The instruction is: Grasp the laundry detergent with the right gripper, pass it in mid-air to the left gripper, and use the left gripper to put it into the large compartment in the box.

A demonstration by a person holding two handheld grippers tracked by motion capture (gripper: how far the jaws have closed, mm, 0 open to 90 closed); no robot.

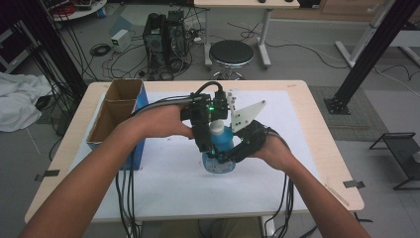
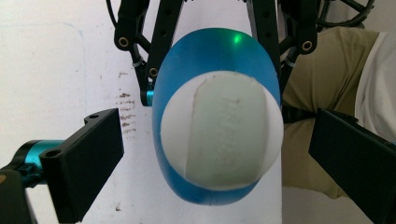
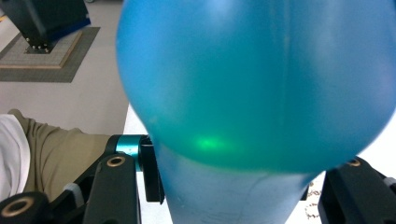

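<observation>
Right now the blue bottle (image 1: 218, 157) stands upright near the middle of the desk (image 1: 317, 148), well in from every edge. The right gripper (image 1: 229, 156) is clamped on its lower body, while the left gripper (image 1: 208, 130) hangs above the white cap (image 2: 223, 130), jaws spread and touching nothing. If they close off-centre, the cap could slip or the bottle tip.
</observation>
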